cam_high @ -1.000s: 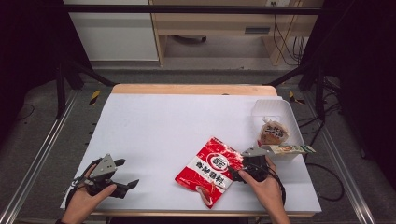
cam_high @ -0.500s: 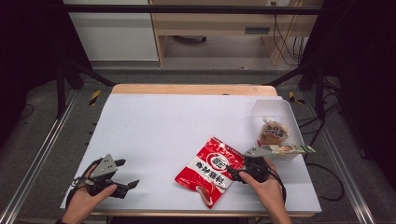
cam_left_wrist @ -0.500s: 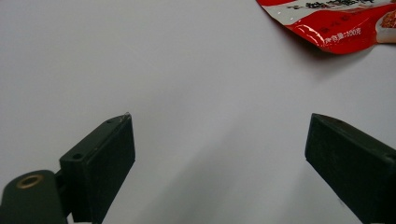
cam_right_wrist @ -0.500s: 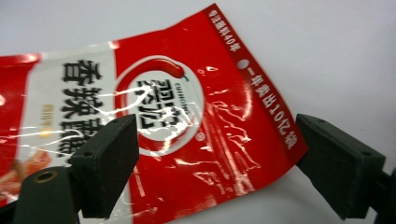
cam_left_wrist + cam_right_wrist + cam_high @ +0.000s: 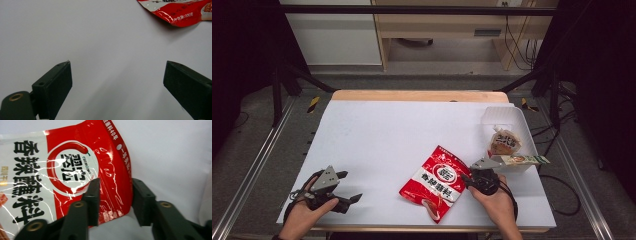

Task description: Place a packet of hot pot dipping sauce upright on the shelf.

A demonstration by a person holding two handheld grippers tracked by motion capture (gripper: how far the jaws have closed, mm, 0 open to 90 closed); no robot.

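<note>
A: What can be read on the red packet?

B: "CUIHONG" is printed beside a red chilli logo, with large black Chinese characters down a white panel. In the left gripper view, "100" followed by a character is seen near the packet's torn-looking corner. The rest of the small print cannot be made out.

A: What else is placed around it?

B: A clear plastic tray is set at the right edge of the counter, and a small brown-and-white snack pouch is held in it. A long narrow packet is laid across the tray's near rim. Nothing is placed between the packet and either tool.

A: Where is the packet relative to the tools?

B: It is laid flat near the counter's near edge, right of centre. Its right edge is straddled by the right tool, whose jaws are parted narrowly, one over the red film and one just past its edge; no pinch is seen. The left tool is held wide apart with nothing between its jaws, near the near-left corner, well apart from the packet.
</note>
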